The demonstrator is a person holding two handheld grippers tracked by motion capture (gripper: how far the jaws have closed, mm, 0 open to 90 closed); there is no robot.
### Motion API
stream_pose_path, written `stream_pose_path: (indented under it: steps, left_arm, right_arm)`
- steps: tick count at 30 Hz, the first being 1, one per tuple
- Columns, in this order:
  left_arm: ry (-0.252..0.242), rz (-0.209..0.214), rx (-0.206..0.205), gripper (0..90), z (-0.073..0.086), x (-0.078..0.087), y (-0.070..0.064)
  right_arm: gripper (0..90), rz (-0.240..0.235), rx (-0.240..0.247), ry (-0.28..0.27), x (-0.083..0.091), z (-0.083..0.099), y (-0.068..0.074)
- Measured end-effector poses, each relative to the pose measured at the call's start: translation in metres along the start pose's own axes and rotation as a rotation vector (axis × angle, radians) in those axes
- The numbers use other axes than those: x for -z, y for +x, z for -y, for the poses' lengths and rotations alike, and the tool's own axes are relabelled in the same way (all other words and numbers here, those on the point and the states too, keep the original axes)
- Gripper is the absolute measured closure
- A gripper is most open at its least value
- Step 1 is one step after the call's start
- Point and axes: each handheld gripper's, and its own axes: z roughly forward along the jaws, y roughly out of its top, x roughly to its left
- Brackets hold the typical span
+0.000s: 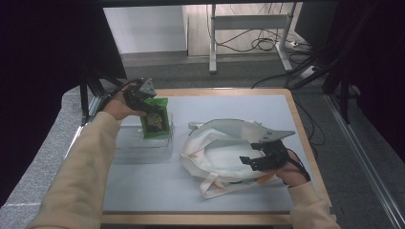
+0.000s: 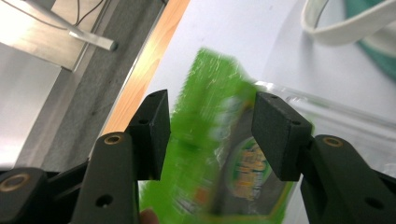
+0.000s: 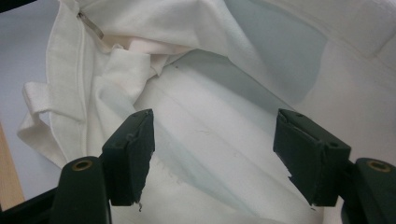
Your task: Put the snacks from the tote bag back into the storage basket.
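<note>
A green snack packet (image 1: 156, 119) stands upright in a clear plastic tray (image 1: 143, 150) at the table's left. My left gripper (image 1: 149, 107) is at the packet's upper left edge. In the left gripper view the blurred packet (image 2: 210, 154) sits between the spread jaws of the left gripper (image 2: 210, 135), which is open. A white tote bag (image 1: 215, 152) lies crumpled at the middle right with its mouth gaping. My right gripper (image 1: 249, 153) hovers over the bag's right side. It is open, the right gripper (image 3: 212, 154) showing bag cloth (image 3: 224, 70) beneath it and nothing between the jaws.
The table has a pale blue top (image 1: 143, 191) with a wooden rim (image 1: 305, 143). The bag's straps (image 1: 210, 187) trail toward the front edge. Beyond the far edge are a desk frame (image 1: 212, 43) and loose cables (image 1: 267, 43) on the floor. Dark curtains flank both sides.
</note>
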Motion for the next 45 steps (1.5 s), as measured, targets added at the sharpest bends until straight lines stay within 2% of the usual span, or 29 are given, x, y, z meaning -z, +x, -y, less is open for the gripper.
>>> stream_pose_path:
  steps: [3,9,15,19,25,29,39,42,43,45]
  left_arm:
    - [-0.018,0.021,0.030,45.6,-0.002,0.006,0.000]
    - [-0.036,0.087,0.120,45.5,-0.003,0.015,-0.004]
    - [-0.050,0.165,0.164,45.1,-0.002,0.024,-0.014]
    - [-0.061,0.190,0.170,44.4,0.002,0.028,-0.023]
    - [-0.093,0.222,0.174,43.7,0.005,0.036,-0.041]
    - [-0.128,0.246,0.212,43.8,0.008,0.038,-0.052]
    - [-0.176,0.267,0.284,44.5,0.017,0.043,-0.086]
    - [-0.173,0.272,0.295,44.6,0.018,0.042,-0.100]
    - [-0.178,0.276,0.314,44.6,0.018,0.041,-0.106]
    - [-0.173,0.275,0.312,44.7,0.018,0.040,-0.114]
  right_arm:
    - [29.7,0.000,0.001,-0.003,0.000,0.000,0.001]
    - [29.6,0.000,0.004,-0.004,0.001,-0.001,0.001]
    - [29.6,0.000,0.002,-0.006,0.002,-0.001,0.002]
    - [29.7,-0.003,0.006,-0.012,0.003,-0.003,0.004]
    - [29.7,-0.003,0.009,-0.011,0.003,-0.003,0.005]
    - [29.7,-0.003,0.010,-0.012,0.003,-0.004,0.005]
    - [29.7,-0.002,0.011,-0.015,0.004,-0.004,0.005]
    - [29.7,0.000,0.009,-0.017,0.004,-0.004,0.005]
    - [29.7,0.000,0.009,-0.017,0.004,-0.004,0.005]
    - [29.7,0.000,0.009,-0.017,0.004,-0.004,0.005]
